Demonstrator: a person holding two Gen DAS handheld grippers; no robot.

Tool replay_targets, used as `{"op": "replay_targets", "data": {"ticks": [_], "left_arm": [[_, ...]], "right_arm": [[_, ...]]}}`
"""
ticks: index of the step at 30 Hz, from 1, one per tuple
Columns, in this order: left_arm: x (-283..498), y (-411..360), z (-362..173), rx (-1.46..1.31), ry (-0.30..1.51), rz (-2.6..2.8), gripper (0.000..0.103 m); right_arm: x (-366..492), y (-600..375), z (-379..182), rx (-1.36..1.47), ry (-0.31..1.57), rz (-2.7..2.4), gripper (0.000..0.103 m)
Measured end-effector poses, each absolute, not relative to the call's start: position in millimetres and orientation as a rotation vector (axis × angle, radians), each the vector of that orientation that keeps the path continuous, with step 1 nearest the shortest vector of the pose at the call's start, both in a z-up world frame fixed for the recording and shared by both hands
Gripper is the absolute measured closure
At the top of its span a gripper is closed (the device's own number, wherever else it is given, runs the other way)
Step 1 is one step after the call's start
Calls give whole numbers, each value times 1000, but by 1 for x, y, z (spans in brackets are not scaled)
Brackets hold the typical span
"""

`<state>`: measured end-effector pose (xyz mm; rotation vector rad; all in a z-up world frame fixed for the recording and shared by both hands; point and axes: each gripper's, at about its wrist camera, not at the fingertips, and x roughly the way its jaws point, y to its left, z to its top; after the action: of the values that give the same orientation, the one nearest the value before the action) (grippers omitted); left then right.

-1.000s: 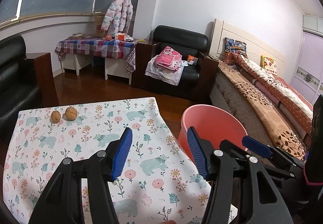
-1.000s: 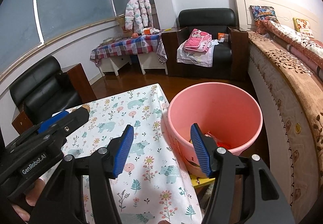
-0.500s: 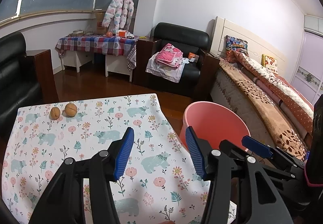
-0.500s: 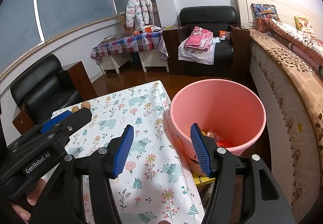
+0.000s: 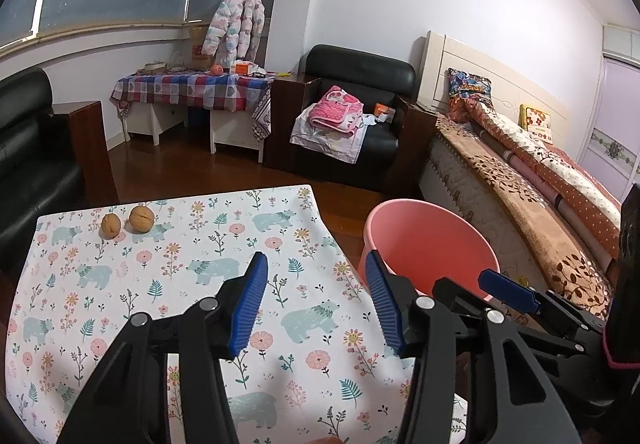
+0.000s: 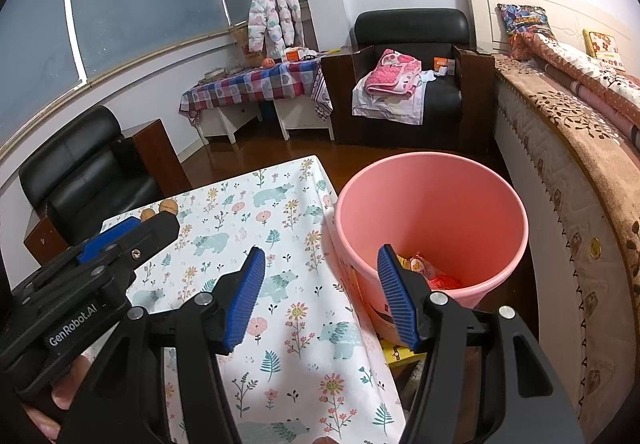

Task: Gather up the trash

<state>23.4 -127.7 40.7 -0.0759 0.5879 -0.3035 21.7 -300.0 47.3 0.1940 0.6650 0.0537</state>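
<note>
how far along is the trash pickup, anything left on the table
Some wrappers already lie at the bottom of the pink bucket. Nothing is in hand: the left gripper and right gripper are both open and empty. Left: two walnuts at the table's far corner.

R claw (image 6: 320, 296) open, empty, over tablecloth (image 6: 280, 284) beside pink bin (image 6: 432, 179) w/ wrappers (image 6: 432, 272).
</note>
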Motion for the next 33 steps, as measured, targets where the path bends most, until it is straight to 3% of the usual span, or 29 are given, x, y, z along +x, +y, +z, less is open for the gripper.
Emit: {"op": "replay_targets", "data": {"ticks": [33], "left_arm": [[24, -100, 29, -72, 597, -260, 54]], "right_arm": [[17, -293, 44, 165, 643, 27, 44]]}}
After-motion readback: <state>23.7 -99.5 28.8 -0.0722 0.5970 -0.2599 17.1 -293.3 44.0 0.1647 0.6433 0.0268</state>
